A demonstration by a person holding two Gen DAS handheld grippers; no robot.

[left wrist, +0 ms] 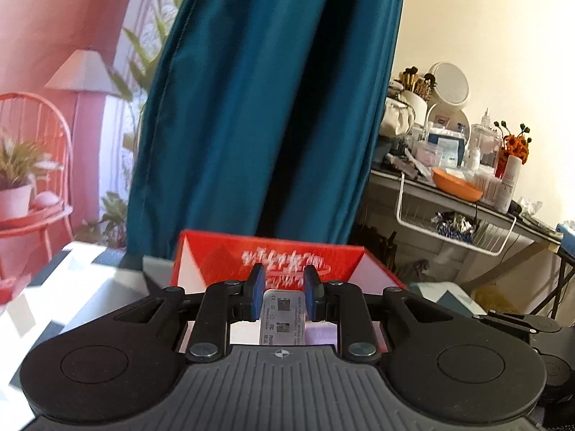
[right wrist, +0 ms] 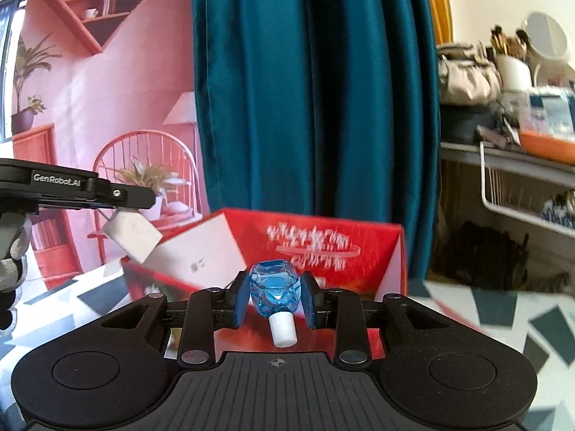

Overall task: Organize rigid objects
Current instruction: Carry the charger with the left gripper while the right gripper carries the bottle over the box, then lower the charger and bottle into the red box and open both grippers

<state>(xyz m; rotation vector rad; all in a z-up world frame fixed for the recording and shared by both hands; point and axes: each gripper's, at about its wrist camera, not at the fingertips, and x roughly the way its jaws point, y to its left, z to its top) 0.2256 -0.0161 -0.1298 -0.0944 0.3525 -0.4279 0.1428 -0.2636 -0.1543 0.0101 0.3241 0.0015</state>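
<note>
My left gripper [left wrist: 284, 289] is shut on a white charger block [left wrist: 284, 318] with printed markings, held over the open red box [left wrist: 215, 255]. In the right wrist view the left gripper [right wrist: 125, 212] shows at the left, holding the white charger block [right wrist: 131, 237] above the red box [right wrist: 359, 248]. My right gripper [right wrist: 275, 296] is shut on a small blue faceted bottle [right wrist: 275, 289] with a white cap [right wrist: 284, 330], held in front of the box's near side.
A teal curtain [right wrist: 316, 89] hangs behind the box. A cluttered shelf [left wrist: 449, 165] with an orange bowl [left wrist: 456, 183] and a wire basket [left wrist: 452, 230] stands at the right. The table top [right wrist: 503, 309] has a white and dark geometric pattern.
</note>
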